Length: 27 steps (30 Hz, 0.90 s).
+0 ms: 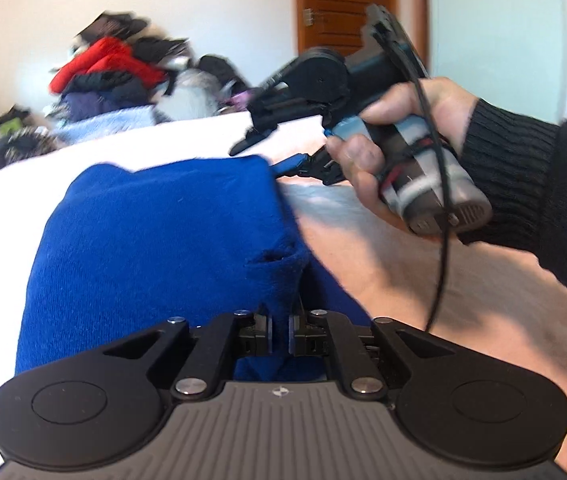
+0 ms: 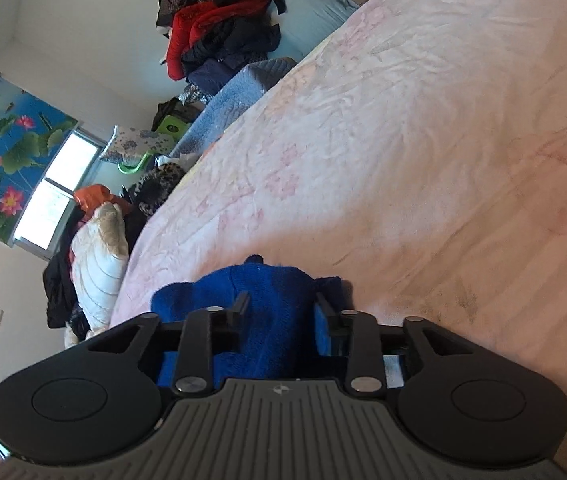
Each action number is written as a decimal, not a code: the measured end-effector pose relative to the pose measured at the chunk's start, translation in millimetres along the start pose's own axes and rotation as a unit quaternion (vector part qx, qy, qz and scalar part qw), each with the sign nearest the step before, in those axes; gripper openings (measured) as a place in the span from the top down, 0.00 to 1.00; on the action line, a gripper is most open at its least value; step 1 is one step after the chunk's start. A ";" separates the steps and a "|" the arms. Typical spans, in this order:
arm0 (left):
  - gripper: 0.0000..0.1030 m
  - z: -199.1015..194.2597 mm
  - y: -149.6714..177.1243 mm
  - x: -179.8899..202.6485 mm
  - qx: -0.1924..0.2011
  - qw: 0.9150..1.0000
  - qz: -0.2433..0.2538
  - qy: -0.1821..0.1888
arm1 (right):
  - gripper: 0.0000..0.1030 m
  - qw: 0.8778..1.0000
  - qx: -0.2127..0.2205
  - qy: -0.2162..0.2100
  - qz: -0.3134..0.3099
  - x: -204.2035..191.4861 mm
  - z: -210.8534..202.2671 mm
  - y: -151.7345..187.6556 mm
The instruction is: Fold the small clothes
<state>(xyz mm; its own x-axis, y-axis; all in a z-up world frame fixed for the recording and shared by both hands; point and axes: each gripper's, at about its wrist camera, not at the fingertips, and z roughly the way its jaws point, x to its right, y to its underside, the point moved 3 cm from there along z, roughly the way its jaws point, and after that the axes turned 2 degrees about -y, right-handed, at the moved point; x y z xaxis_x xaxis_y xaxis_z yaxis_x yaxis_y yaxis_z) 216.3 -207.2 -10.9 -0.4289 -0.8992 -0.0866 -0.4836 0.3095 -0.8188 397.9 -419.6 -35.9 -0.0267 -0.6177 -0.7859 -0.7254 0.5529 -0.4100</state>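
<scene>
A blue knit garment (image 1: 155, 240) hangs stretched over the pink bedspread (image 1: 423, 280). My left gripper (image 1: 280, 330) is shut on a near fold of it. My right gripper (image 1: 279, 156), held in a hand at the upper right of the left wrist view, grips the garment's far right corner. In the right wrist view the same blue garment (image 2: 271, 320) is bunched between the right gripper's (image 2: 281, 308) fingers, which stand partly apart around the thick cloth, above the bedspread (image 2: 403, 140).
A pile of clothes (image 1: 115, 72) with a red jacket lies at the far edge of the bed, also in the right wrist view (image 2: 219, 28). A wooden door (image 1: 347, 4) and white wardrobe (image 1: 503, 20) stand behind. A window (image 2: 55, 192) and pillows (image 2: 99, 264) are on the left.
</scene>
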 end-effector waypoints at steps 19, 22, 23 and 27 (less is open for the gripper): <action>0.31 -53.2 53.9 -155.1 -0.051 0.943 -0.328 -0.011 | 0.92 0.987 -0.112 0.017 -0.117 -33.4 -97.0 129.4; 0.32 -48.2 55.4 -156.4 -0.059 0.936 -0.345 -0.015 | 0.91 0.989 -0.106 0.015 -0.105 -33.0 -97.6 131.3; 0.32 -47.8 54.4 -155.8 -0.062 0.938 -0.340 -0.017 | 0.92 0.989 -0.102 0.013 -0.105 -35.3 -101.8 132.5; 0.32 -43.9 55.1 -147.3 -0.073 0.947 -0.312 -0.025 | 0.93 0.991 -0.098 0.039 -0.081 -12.7 -108.8 131.2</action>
<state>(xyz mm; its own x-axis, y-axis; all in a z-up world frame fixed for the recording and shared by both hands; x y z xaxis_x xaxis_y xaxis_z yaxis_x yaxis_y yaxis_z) 219.3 -44.1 -18.3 0.0100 -0.9333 0.3590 -0.7332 -0.2509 -0.6321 228.2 -400.1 -29.4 0.0530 -0.7349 -0.6761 -0.8440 0.3290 -0.4237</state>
